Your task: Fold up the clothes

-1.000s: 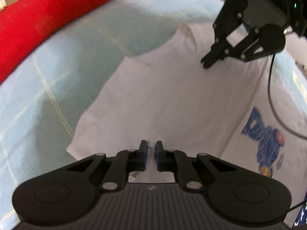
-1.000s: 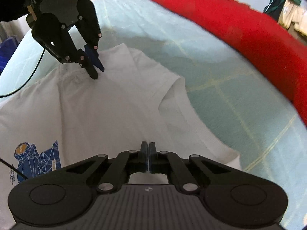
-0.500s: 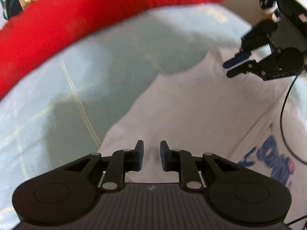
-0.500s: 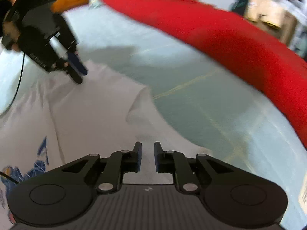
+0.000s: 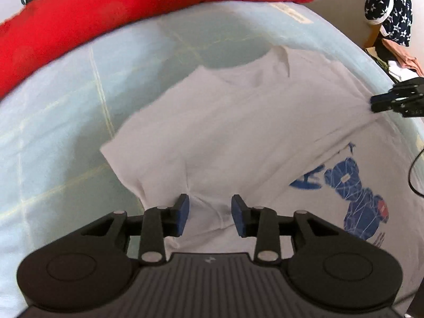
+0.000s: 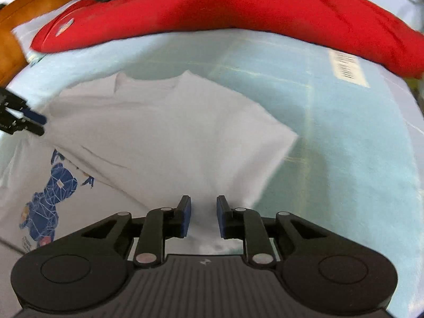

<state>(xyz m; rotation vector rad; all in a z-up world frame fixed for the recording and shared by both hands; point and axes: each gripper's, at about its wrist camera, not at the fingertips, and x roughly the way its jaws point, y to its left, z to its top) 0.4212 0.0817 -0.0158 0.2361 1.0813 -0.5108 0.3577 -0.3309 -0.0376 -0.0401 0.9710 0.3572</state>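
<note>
I have the white T-shirt spread on the pale blue bed sheet, filling the middle of both wrist views. One side is folded over the body, so the plain back of the cloth faces up, and the blue printed figure shows at the lower right of the left view and the lower left of the right view. The neckline sits toward the top centre in both.

My left gripper is at the bottom centre of its own view, over a puckered bit of the shirt's edge. Its jaws have just been opening and now stand a moderate gap apart; cloth lies in the gap, but the blue pads are not pressing on it.

My right gripper sits at the bottom centre of its view, over the shirt's folded edge. Its jaws have also just been opening and stand narrowly apart, clear of the cloth between them. In the left view it shows at the right edge, beside the shirt's far side.

A red quilt runs along the top of both views, touching the sheet. A dark star-patterned garment hangs in the upper right of the left view.
</note>
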